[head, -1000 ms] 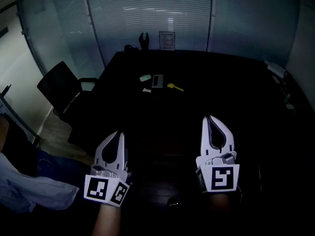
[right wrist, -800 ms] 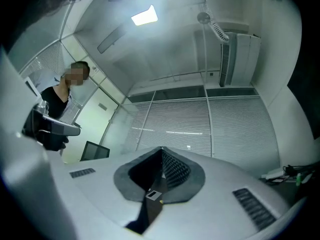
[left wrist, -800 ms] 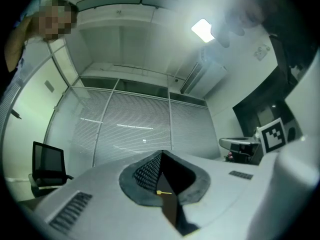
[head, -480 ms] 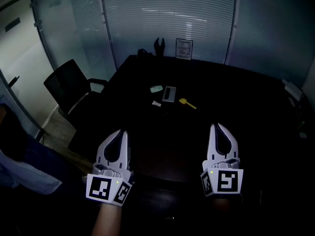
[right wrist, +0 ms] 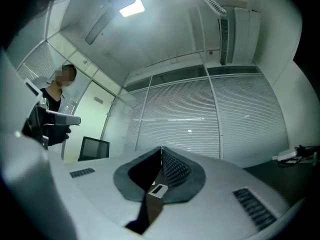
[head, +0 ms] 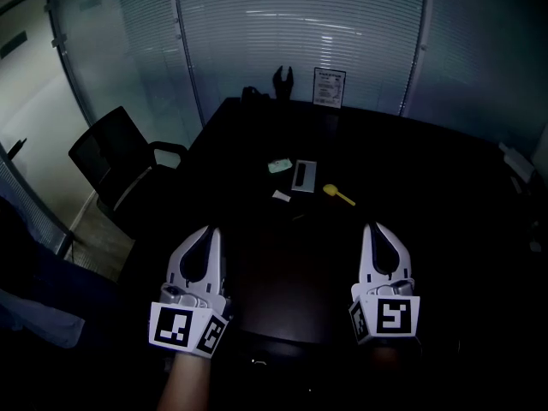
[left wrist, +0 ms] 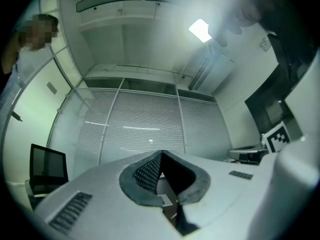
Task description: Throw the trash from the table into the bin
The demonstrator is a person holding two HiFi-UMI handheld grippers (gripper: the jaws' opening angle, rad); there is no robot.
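**Head view:** left gripper [head: 211,231] and right gripper [head: 375,228] over near edge of table [head: 428,178]. Pale green scrap [head: 279,166], white scrap [head: 281,195], yellow piece [head: 339,194] near table centre, well ahead. Bin not in view.

**Left gripper view:** jaws clenched, empty.

**Right gripper view:** likewise. Open jaws before reaching; take one scrap per gripper.

I see an office meeting room. A big dark table [head: 411,169] fills the middle, a black desk chair [head: 111,157] stands at the left, and glass walls [head: 128,50] with blinds [head: 300,41] cross the top.
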